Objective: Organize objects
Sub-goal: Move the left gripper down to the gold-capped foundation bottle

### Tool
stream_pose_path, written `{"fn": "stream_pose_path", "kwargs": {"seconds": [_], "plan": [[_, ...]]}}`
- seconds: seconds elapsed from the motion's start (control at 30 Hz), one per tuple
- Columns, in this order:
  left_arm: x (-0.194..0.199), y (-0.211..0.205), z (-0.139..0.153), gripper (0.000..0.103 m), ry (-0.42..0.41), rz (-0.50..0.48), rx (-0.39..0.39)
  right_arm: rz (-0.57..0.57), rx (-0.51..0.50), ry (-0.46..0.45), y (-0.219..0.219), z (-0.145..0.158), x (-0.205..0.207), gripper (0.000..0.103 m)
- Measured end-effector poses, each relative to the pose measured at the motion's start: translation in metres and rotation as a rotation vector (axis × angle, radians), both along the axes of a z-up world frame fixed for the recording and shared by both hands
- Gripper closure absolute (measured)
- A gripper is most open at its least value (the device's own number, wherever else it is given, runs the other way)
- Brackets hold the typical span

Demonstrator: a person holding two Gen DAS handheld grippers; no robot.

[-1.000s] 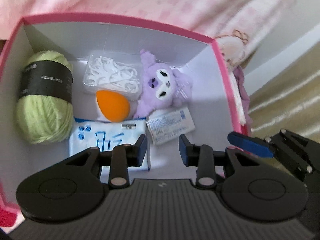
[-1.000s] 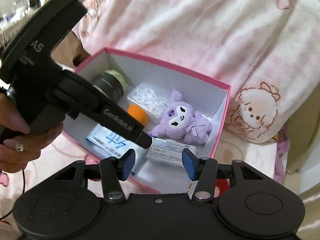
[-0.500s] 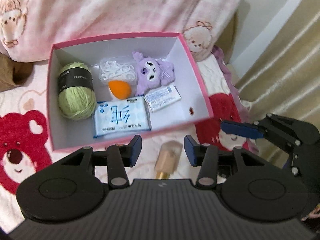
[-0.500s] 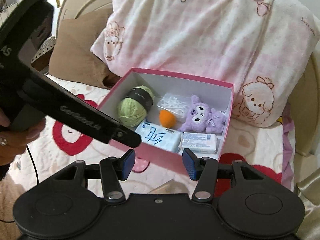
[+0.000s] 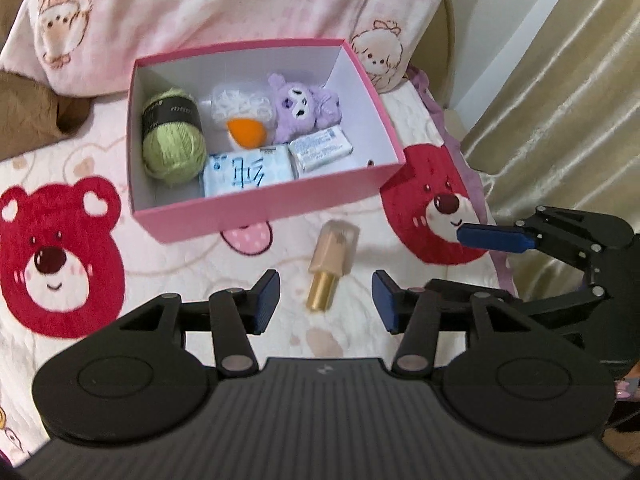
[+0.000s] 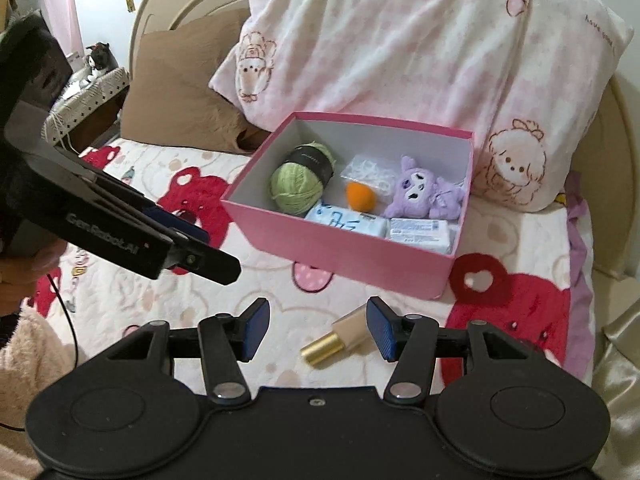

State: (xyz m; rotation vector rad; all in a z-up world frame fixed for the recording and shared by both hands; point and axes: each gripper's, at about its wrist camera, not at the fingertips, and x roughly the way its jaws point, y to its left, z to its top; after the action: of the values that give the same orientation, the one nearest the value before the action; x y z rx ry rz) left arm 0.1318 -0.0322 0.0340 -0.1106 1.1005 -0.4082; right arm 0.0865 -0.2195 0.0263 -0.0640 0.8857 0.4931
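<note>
A pink box (image 5: 256,204) (image 6: 340,246) sits on the bed. It holds green yarn (image 5: 172,144), a bag of white picks (image 5: 244,106), an orange sponge (image 5: 246,132), a purple plush (image 5: 300,108), a blue tissue pack (image 5: 248,168) and a white packet (image 5: 322,148). A beige bottle with a gold cap (image 5: 332,266) (image 6: 340,336) lies on the blanket in front of the box. My left gripper (image 5: 325,300) is open and empty, just short of the bottle. My right gripper (image 6: 316,330) is open and empty beside the bottle.
A bear-print blanket (image 5: 56,264) covers the bed. A pink pillow (image 6: 400,40) and a brown pillow (image 6: 176,92) lie behind the box. Gold curtains (image 5: 560,100) hang at the right. The right gripper's fingers (image 5: 496,238) show at the left view's right.
Both grippers have pulled back from the box, empty. The box looks smaller and the beige bottle has come into view in front of it.
</note>
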Motion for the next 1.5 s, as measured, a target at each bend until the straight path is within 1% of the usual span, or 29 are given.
{"fn": "stream_pose_path", "kwargs": {"seconds": [0.17,0.3,0.4,0.57,0.63,0.7,0.77,0.8,0.83,0.9,0.97,1.07,1.23,1.3,1.4,1.5], "plan": [[-0.011,0.005,-0.004,0.053,-0.031,-0.009,0.014,0.030,0.009,0.013,0.006,-0.005,-0.013,0.039],[-0.014,0.006,-0.016,0.053,-0.045,-0.005,0.009,0.053,0.003,0.026,0.013,-0.019,-0.016,0.039],[-0.014,0.007,-0.029,0.053,-0.048,-0.002,-0.013,0.073,-0.010,0.019,0.017,-0.031,-0.015,0.039],[-0.013,0.009,-0.056,0.053,-0.040,0.035,-0.051,0.127,-0.079,-0.028,0.019,-0.053,-0.006,0.038],[-0.013,0.009,-0.068,0.053,-0.038,0.047,-0.068,0.165,-0.092,-0.035,0.018,-0.063,0.000,0.035],[-0.012,0.010,-0.079,0.053,-0.027,0.057,-0.083,0.205,-0.126,-0.051,0.018,-0.074,0.006,0.035],[-0.011,0.009,-0.090,0.049,-0.017,0.073,-0.089,0.252,-0.167,-0.071,0.020,-0.086,0.013,0.035],[-0.010,0.010,-0.095,0.047,-0.013,0.083,-0.088,0.271,-0.186,-0.074,0.020,-0.091,0.016,0.032],[-0.009,0.009,-0.101,0.046,-0.008,0.096,-0.091,0.288,-0.208,-0.078,0.021,-0.098,0.020,0.026],[-0.009,0.009,-0.112,0.045,0.010,0.114,-0.105,0.325,-0.252,-0.095,0.023,-0.110,0.026,0.023],[-0.008,0.009,-0.125,0.044,0.028,0.128,-0.124,0.370,-0.303,-0.104,0.025,-0.121,0.031,0.023],[-0.008,0.005,-0.140,0.043,0.040,0.139,-0.123,0.425,-0.373,-0.099,0.028,-0.139,0.041,0.023],[-0.006,0.000,-0.158,0.043,0.032,0.163,-0.131,0.467,-0.443,-0.090,0.031,-0.161,0.055,0.023],[-0.005,-0.002,-0.164,0.043,0.025,0.178,-0.132,0.475,-0.443,-0.090,0.031,-0.165,0.059,0.021],[-0.003,-0.005,-0.175,0.043,0.022,0.192,-0.132,0.486,-0.418,-0.084,0.031,-0.168,0.067,0.018],[-0.003,-0.011,-0.182,0.043,0.011,0.197,-0.114,0.501,-0.391,-0.073,0.031,-0.173,0.074,0.016]]}}
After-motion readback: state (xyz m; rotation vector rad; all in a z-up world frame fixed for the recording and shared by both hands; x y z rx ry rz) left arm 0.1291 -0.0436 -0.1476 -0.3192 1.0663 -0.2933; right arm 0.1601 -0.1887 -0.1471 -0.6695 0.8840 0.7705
